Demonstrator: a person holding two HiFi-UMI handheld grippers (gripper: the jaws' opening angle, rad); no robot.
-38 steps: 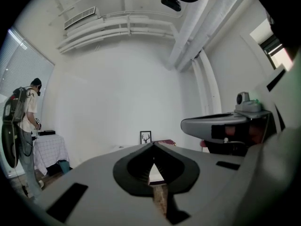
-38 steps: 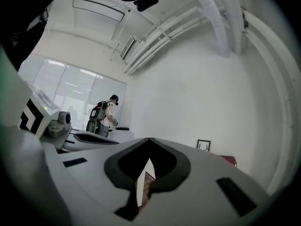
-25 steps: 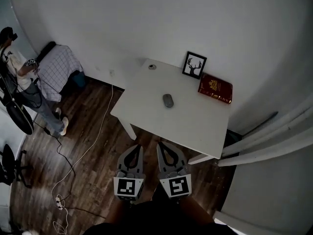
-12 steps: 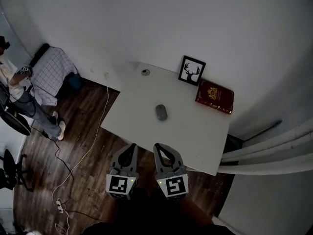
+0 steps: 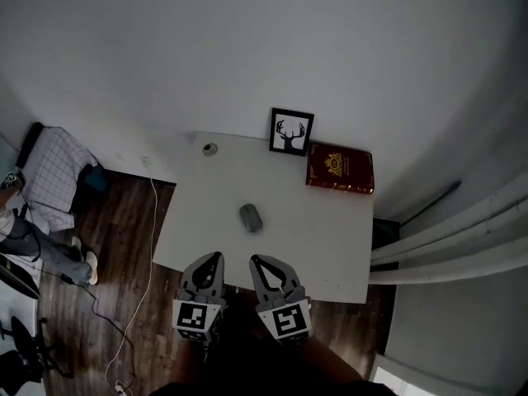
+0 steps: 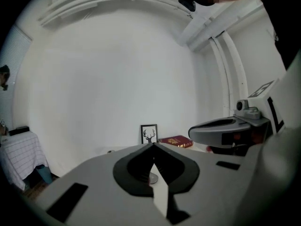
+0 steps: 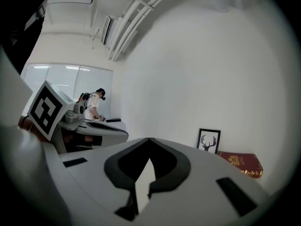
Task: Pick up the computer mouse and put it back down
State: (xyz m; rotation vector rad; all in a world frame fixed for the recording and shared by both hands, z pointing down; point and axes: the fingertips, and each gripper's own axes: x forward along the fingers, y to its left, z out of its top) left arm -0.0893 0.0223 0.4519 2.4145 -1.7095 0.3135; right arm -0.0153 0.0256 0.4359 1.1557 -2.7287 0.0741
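Grey mouse point(image 5: 251, 218) lies on the worktop point(image 5: 330, 246) straight ahead of our right gripper point(image 5: 257, 261), long axis pointing away from us. Our left gripper point(image 5: 211, 257) is farther off. Both sets of fingers are closed and empty.

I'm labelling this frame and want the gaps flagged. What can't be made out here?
Computer mouse: right gripper view, hidden behind the body of the right tongs.
Small round thing, far corner of the table: head view, too small to identify.
Red book: cover print too small to read, every view.
Person at left: head view, cut off by the edge.
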